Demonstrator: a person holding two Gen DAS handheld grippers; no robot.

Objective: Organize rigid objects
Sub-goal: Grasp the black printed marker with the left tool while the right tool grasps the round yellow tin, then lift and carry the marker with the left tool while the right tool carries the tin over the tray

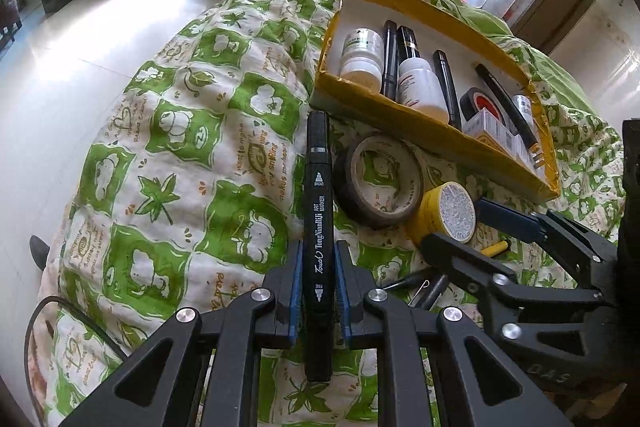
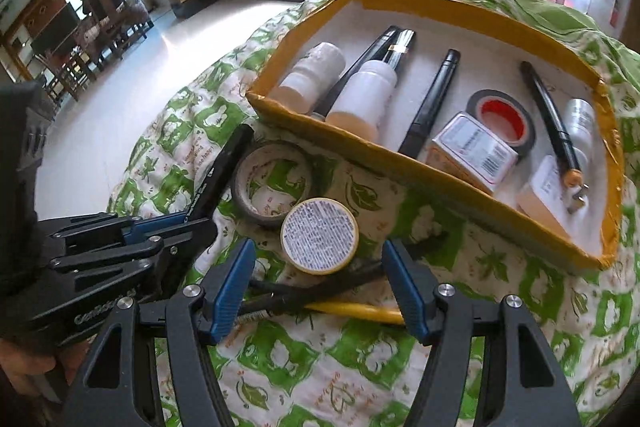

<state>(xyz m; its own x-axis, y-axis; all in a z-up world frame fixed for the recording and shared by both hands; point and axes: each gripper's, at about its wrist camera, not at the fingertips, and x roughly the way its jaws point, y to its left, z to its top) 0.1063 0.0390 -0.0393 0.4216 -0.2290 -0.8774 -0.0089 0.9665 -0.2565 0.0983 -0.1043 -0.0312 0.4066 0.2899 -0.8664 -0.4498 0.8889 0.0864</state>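
Note:
My left gripper (image 1: 319,267) is shut on a black art marker (image 1: 318,227), which points forward over the green-and-white quilt. In the right wrist view the same marker (image 2: 220,175) sticks out of the left gripper (image 2: 196,221). My right gripper (image 2: 318,255) is open, with its blue pads on either side of a round yellow tin (image 2: 320,235) and apart from it. The tin (image 1: 448,213) lies on the quilt beside a grey tape roll (image 2: 272,183). A yellow-edged box (image 2: 440,171) behind them holds white bottles, black pens, a tape roll and small cartons.
Under the right gripper lie a yellow-handled tool (image 2: 360,311) and some dark tools. The quilt (image 1: 180,187) covers a rounded mound that drops to a pale tiled floor (image 1: 60,75). A black cable (image 1: 60,315) runs at the lower left. Part of a hand (image 2: 24,367) shows.

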